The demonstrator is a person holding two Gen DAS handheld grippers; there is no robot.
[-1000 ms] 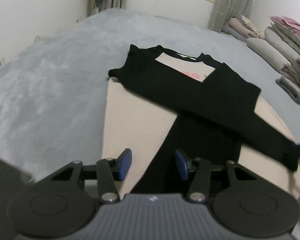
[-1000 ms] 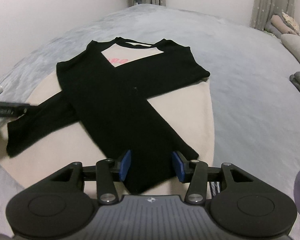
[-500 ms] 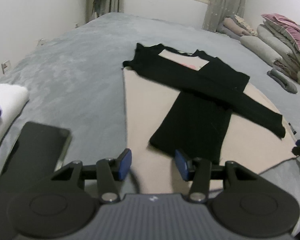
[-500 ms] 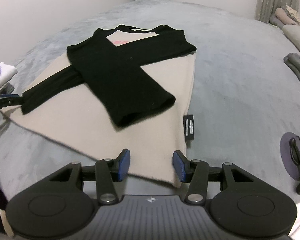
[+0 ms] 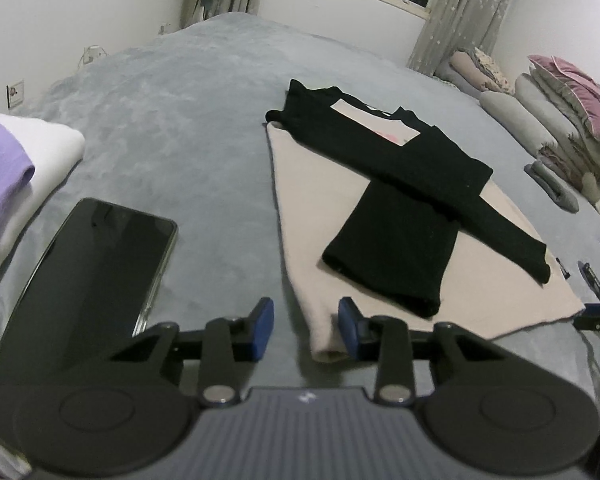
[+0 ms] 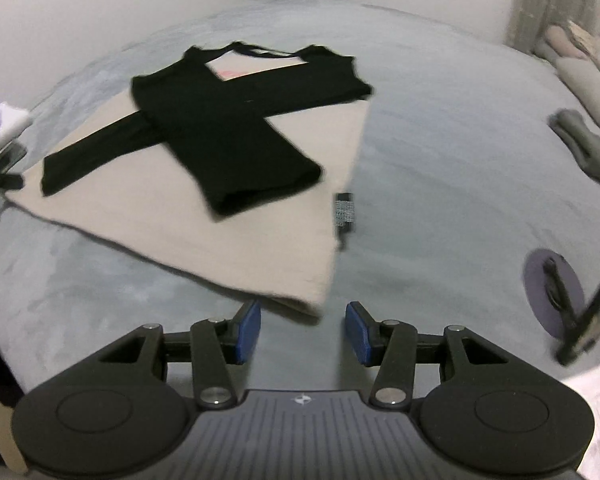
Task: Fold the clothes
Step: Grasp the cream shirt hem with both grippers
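A beige shirt with black sleeves lies flat on the grey bed, both sleeves folded across its chest. My left gripper is open, its fingers on either side of the shirt's near left hem corner. In the right wrist view the same shirt lies ahead. My right gripper is open just short of the near right hem corner. A black label sits on the shirt's right edge.
A black phone lies on the bed left of my left gripper. Folded white and purple clothes are stacked at far left. Pillows and bedding line the right side. A purple disc with a stand sits right of my right gripper.
Both grippers have pulled back from the folded sleeves toward the hem. Each now sits at a near hem corner, lower over the bed. Both stay open.
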